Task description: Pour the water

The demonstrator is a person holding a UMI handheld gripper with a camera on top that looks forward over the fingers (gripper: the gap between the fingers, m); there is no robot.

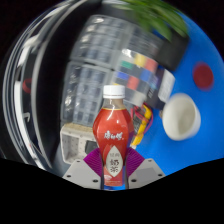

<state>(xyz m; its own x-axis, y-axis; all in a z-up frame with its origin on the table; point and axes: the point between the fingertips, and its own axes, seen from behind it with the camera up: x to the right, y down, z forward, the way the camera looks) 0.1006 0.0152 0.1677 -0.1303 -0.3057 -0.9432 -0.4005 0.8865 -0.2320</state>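
As seen from the gripper view: one view only, tilted hard, looking forward along the two fingers.
Bottle (113, 138): upright between the fingers, just ahead of the camera, red-orange drink showing through clear plastic, white cap on top, printed label round the lower body.
Gripper (113, 172): closed on the bottle's lower body at the label, purple pads (93, 160) pressed against either flank, no gap visible at either side.
Cap: on, apparently screwed down; seal impossible to judge.
Handling, judged: nearly full, so fairly heavy for its shape and top-weighted once tipped; thin plastic wall, likely to dent under a hard squeeze; smooth label film, somewhat slippery.
Hold, judged: label band at or just below mid-body suits best, firm but not crushing; higher would meet the tapering shoulder and slide.
Pouring, judged: not yet begun; cap off first.
White cup (181, 117): beyond the fingers to the right, round, opaque, matte, open mouth, probably the receiver.
Blue surface (195, 150): under cup, smooth and flat.
Beyond the fingers: clear ribbed plastic crates (95, 55), colourful boxes (140, 72), green leaves (160, 18) farthest off.
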